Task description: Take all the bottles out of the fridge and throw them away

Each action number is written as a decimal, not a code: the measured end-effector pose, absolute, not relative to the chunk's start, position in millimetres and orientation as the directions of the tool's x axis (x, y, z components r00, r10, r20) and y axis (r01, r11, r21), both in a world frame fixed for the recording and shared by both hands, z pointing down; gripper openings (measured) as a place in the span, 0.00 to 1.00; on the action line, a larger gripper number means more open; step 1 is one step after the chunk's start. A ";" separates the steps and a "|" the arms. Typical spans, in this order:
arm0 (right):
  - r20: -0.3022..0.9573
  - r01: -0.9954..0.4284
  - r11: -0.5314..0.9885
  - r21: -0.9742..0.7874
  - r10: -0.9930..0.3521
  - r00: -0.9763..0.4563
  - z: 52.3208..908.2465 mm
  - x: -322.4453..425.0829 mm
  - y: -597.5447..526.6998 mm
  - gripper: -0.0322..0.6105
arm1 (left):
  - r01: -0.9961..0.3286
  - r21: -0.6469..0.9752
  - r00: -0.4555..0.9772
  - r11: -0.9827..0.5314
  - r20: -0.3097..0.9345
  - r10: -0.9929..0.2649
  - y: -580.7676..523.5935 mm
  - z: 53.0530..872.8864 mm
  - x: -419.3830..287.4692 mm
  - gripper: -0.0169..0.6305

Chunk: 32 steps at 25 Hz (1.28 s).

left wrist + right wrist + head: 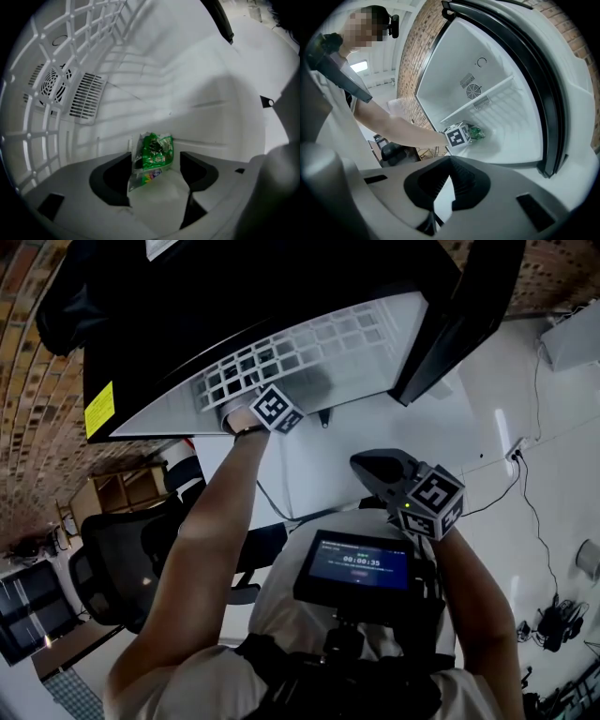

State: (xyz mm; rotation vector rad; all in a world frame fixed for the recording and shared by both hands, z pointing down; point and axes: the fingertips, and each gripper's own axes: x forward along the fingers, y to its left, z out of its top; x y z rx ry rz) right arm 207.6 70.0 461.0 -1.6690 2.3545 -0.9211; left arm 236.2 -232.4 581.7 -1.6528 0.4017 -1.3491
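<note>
Overhead: wire shelf | ahead: green bottle | back wall: fan vent

The fridge interior is bright white, the wire shelf casting soft grid shadows toward eleven o'clock. Both gripper views bow strongly, with black corners; the head view dims toward seven o'clock.

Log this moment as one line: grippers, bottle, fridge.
left gripper: open, inside fridge | crushed green-label bottle: on fridge floor, in line between jaws, not gripped | right gripper: shut, empty, outside fridge
</note>
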 end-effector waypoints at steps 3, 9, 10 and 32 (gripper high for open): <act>0.244 -0.813 0.206 -0.545 -0.888 -0.389 462.6 209.3 69.7 0.05 | 0.282 -0.831 0.380 -0.479 0.556 -0.740 -229.9 567.0 241.8 0.31; 0.216 -0.802 0.214 -0.558 -0.895 -0.390 457.7 208.2 59.5 0.05 | 0.308 -0.837 0.436 -0.452 0.547 -0.715 -207.7 548.8 236.6 0.05; 0.210 -0.800 0.221 -0.557 -0.895 -0.394 455.9 206.4 56.9 0.05 | 0.309 -0.839 0.447 -0.448 0.544 -0.710 -201.9 546.6 233.9 0.05; 0.185 -0.836 0.246 -0.490 -0.908 -0.376 430.3 170.2 13.7 0.05 | -0.073 -0.305 0.803 -0.949 0.547 -0.238 -95.3 439.2 134.2 0.05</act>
